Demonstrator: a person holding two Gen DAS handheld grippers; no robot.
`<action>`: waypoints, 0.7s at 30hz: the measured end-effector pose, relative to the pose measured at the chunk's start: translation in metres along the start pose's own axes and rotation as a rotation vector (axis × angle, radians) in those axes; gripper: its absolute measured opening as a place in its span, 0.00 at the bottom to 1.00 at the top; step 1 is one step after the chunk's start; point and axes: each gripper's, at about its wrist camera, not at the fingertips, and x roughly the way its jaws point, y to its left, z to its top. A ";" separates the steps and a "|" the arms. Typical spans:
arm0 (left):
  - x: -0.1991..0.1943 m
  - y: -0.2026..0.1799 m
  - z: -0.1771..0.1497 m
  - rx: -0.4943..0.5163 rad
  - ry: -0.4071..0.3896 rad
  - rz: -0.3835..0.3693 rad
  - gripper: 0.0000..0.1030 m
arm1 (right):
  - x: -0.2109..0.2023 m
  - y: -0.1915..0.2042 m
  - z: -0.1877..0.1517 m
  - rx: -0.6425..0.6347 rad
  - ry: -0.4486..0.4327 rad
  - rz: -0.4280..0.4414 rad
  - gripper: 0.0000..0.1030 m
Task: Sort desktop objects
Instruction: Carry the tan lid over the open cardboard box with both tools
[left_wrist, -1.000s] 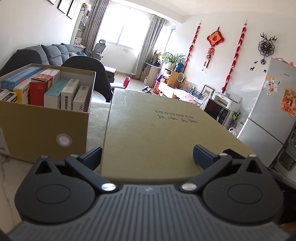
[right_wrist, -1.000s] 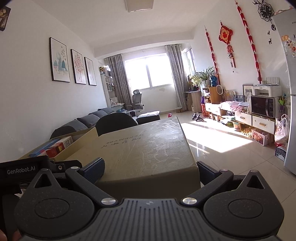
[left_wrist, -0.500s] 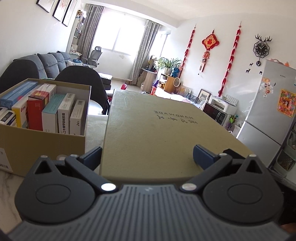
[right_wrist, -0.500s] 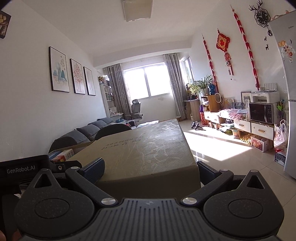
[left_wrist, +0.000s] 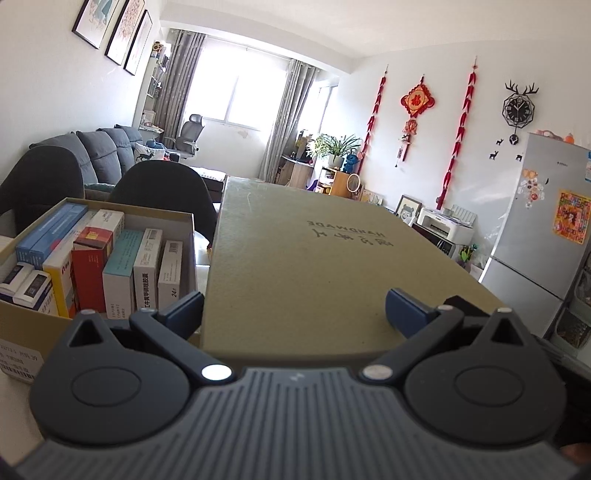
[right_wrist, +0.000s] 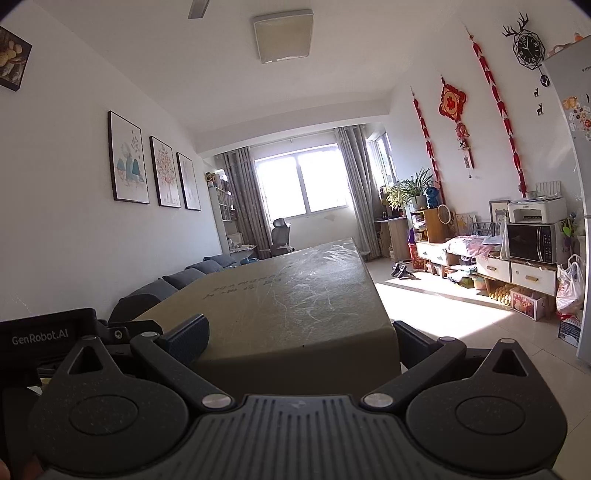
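Two grippers hold one large olive-green lid (left_wrist: 314, 266) between them, and it is lifted above the table. At the far left in the left wrist view, an open cardboard box (left_wrist: 26, 325) stands on the pale table (left_wrist: 18, 417), with medicine packs (left_wrist: 114, 266) standing upright in a row inside it. The lid is just to the right of this box, with its left edge near the box's right wall. The left gripper (left_wrist: 295, 306) has its fingers spread wide, one finger (left_wrist: 184, 308) at the lid's left side and the other on its top near the right edge, so it clamps the near end. In the right wrist view, the right gripper (right_wrist: 301, 338) grips the same lid (right_wrist: 295, 295) in the same manner, its fingers wide against the two sides. Printed letters on the lid's top read upside down.
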 end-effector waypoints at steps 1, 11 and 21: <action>-0.001 0.003 0.002 -0.001 -0.004 0.005 1.00 | 0.001 0.004 0.001 0.000 -0.002 0.006 1.00; -0.014 0.049 0.013 -0.032 -0.034 0.080 1.00 | 0.024 0.052 0.002 -0.009 0.006 0.088 1.00; -0.031 0.087 0.025 -0.052 -0.041 0.158 1.00 | 0.048 0.096 -0.002 -0.007 0.033 0.158 1.00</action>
